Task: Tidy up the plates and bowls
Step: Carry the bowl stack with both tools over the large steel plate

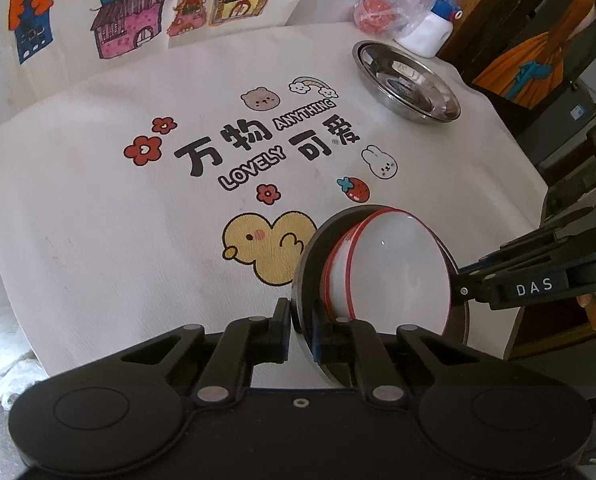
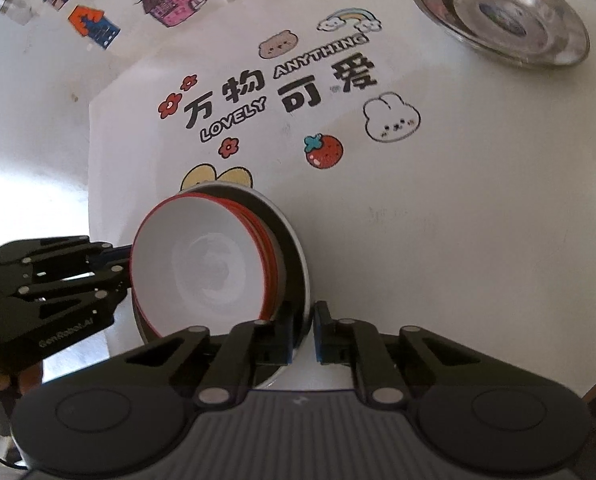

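From the left wrist, the left tongs (image 1: 301, 330) clench the near-left rim of the steel plate (image 1: 311, 256) carrying the red-rimmed bowls (image 1: 397, 268), while from the right wrist the right tongs (image 2: 302, 330) clench its near-right rim, the stack between them on the tabletop (image 2: 457, 220).

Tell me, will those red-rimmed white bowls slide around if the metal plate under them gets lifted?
Probably a bit. The white bowls only sit nested in the metal plate, and both look smooth and glossy, so tilting could make them slip. They look stiff and likely breakable. Each hand-held gripper, left and right, pinches only the plate's thin rim, so lifting level seems wisest.
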Demonstrator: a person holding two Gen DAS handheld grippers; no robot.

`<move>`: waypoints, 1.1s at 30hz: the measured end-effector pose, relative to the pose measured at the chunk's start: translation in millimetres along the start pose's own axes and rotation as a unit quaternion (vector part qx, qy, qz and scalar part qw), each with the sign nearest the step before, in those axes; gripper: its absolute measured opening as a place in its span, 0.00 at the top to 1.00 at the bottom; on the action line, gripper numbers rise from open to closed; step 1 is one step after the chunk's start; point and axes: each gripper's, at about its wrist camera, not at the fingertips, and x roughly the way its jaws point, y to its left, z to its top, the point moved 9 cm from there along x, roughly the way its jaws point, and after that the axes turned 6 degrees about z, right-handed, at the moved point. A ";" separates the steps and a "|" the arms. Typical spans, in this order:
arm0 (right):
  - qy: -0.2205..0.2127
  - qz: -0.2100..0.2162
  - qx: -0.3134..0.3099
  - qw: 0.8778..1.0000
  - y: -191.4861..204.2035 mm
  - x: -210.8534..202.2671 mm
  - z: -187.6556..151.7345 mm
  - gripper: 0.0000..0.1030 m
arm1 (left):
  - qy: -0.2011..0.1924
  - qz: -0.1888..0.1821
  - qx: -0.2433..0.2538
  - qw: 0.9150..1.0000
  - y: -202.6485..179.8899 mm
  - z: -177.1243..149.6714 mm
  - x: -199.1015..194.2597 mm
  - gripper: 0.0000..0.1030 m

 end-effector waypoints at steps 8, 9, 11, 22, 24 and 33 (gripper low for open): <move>-0.023 0.039 0.043 0.998 -9.6 1.1 0.1 0.88 | 0.007 0.008 0.005 1.000 -1.9 0.3 8.0 0.91; -0.024 0.043 0.048 0.998 -10.6 1.7 0.0 0.88 | 0.007 0.008 0.004 1.000 -2.1 0.2 8.3 0.91; -0.030 0.039 0.051 0.997 -10.2 0.8 -0.6 0.89 | 0.007 0.007 0.002 1.000 -1.8 0.2 8.6 0.91; -0.043 0.054 0.097 0.993 -20.9 -3.0 -8.1 0.90 | 0.019 0.001 -0.033 0.999 0.2 0.9 9.7 0.93; -0.044 0.053 0.105 0.992 -23.5 -4.7 -9.6 0.90 | 0.024 -0.001 -0.035 0.999 -1.9 0.9 10.2 0.94; -0.053 0.058 0.129 0.989 -40.8 -16.6 -14.7 0.90 | 0.035 -0.006 -0.031 0.999 -18.8 8.7 16.3 0.94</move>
